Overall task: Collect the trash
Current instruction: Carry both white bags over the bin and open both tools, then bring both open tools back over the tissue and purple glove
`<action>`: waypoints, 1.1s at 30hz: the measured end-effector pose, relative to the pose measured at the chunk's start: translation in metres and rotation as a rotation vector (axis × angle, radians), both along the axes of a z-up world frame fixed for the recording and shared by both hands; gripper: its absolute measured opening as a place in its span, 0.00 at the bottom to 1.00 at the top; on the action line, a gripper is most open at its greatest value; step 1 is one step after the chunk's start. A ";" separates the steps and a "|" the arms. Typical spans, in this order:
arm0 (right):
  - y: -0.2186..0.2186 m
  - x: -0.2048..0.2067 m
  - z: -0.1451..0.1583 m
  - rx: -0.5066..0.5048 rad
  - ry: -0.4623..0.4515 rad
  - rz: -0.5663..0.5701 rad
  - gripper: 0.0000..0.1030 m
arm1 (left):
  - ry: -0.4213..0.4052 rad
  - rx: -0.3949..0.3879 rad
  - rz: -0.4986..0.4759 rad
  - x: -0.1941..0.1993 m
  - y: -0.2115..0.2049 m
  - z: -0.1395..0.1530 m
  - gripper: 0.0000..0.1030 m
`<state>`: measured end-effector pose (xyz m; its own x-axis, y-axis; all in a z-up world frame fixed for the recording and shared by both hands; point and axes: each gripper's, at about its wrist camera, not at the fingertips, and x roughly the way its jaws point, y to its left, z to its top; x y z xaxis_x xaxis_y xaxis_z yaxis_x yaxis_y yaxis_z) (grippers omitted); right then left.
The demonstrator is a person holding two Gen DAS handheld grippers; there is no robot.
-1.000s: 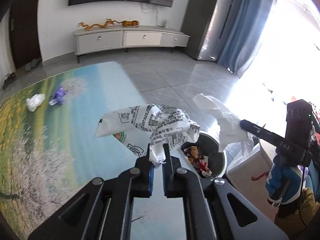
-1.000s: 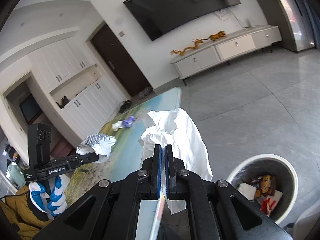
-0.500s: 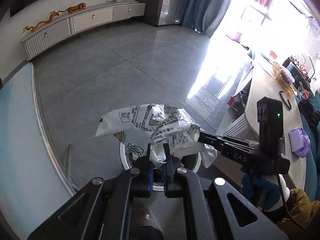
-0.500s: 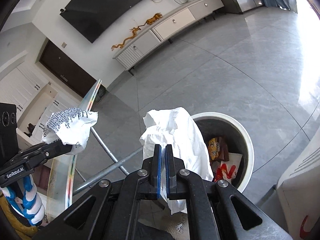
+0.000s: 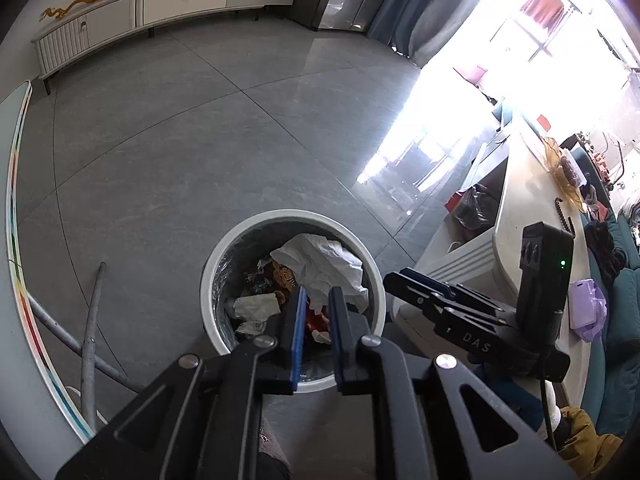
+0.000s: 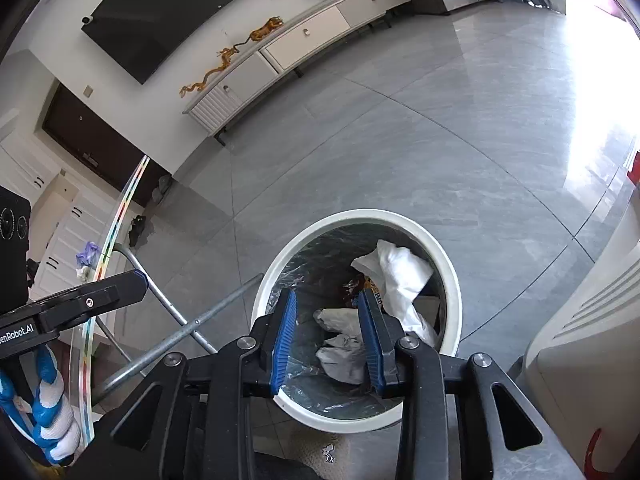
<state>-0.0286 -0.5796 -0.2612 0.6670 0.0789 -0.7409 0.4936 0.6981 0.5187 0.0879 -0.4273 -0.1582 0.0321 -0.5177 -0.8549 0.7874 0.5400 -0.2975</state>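
Observation:
A round white trash bin (image 5: 224, 256) with a clear liner stands on the grey floor; it also shows in the right wrist view (image 6: 280, 256). Inside lie a crumpled white bag (image 5: 320, 264), a printed wrapper (image 5: 256, 306) and colourful snack packets; the right wrist view shows the white bag (image 6: 400, 272) and the wrapper (image 6: 340, 344). My left gripper (image 5: 318, 300) is open and empty right over the bin. My right gripper (image 6: 326, 308) is open wide and empty over the bin too. Each gripper shows in the other's view, the right (image 5: 404, 282) and the left (image 6: 132, 280).
The glass table edge (image 5: 16, 208) with its metal legs (image 5: 90, 320) is at the left. A white cabinet (image 6: 580, 360) stands close to the bin on the right. A purple wrapper (image 6: 86, 254) and white scrap lie on the table. A TV console (image 6: 304, 40) is far back.
Both grippers have opened and let go of their trash: the printed wrapper and the white bag now lie in the bin. Both grippers have tilted down over the bin.

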 end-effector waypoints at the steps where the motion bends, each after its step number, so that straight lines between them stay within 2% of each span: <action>1: -0.001 -0.001 0.001 0.000 -0.003 -0.002 0.33 | -0.001 -0.004 0.006 0.000 0.002 0.002 0.15; 4: 0.002 -0.003 0.009 -0.006 -0.010 -0.006 0.33 | -0.017 -0.022 0.033 0.000 0.008 0.010 0.39; 5: 0.003 -0.002 0.011 -0.009 -0.012 -0.005 0.33 | -0.026 -0.030 0.043 0.000 0.012 0.014 0.42; 11: 0.018 -0.002 0.030 -0.030 -0.033 0.006 0.33 | -0.068 -0.073 0.092 0.001 0.037 0.037 0.42; 19: 0.050 0.012 0.085 -0.116 -0.100 0.064 0.34 | -0.142 -0.117 0.184 0.008 0.097 0.068 0.42; 26: 0.100 0.040 0.132 -0.178 -0.170 0.169 0.35 | -0.190 -0.144 0.317 0.022 0.180 0.087 0.42; 33: 0.166 0.085 0.169 -0.227 -0.216 0.320 0.38 | -0.245 -0.143 0.452 0.042 0.279 0.100 0.42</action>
